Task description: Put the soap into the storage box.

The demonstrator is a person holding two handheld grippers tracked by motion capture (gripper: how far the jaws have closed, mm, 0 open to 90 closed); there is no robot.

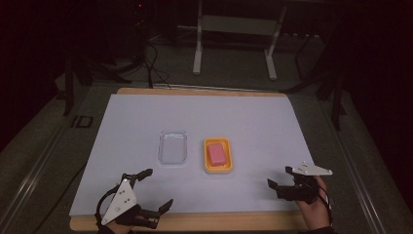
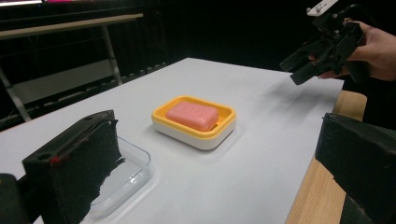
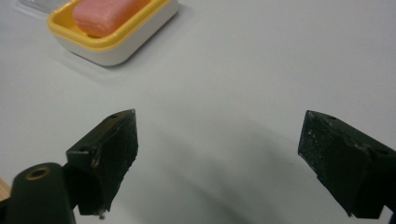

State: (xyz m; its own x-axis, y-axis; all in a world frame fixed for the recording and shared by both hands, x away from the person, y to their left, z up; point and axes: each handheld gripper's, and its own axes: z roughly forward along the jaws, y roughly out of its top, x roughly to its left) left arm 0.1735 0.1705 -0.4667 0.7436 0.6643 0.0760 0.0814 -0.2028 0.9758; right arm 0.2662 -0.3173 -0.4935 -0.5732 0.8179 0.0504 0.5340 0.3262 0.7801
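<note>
- Overhead, a white table sheet [image 1: 204, 117] w/ two items near centre: a clear plastic lid [image 1: 173, 146] at approx 9 o'clock of a yellow soap dish [image 1: 218, 155], just beside it, not touching.
- Pink soap bar [image 1: 217, 154] lies flat inside the dish, rim showing all round.
- Left gripper [image 1: 153, 190] sits at approx 7 o'clock of the lid, near the table's front edge; jaws spread wide, holding nothing.
- Right gripper [image 1: 281, 177] sits at approx 4 o'clock of the dish, well apart from it; jaws also spread, empty.
- Likely step: reach for the lid and dish, prob. to cover the soap.
- To do it well, imo: left gripper takes the lid by a long edge, keeps it level; right steadies the dish by its rim, not the soap, so nothing slides on the smooth sheet.
- Pose, left: hand low at the front edge, grey plate up, jaws pointing toward approx 1 o'clock.
- Pose, right: hand wraps the grip from below, jaws pointing toward approx 10 o'clock, angled down at the sheet; its gripper view has the dish at upper left.
</note>
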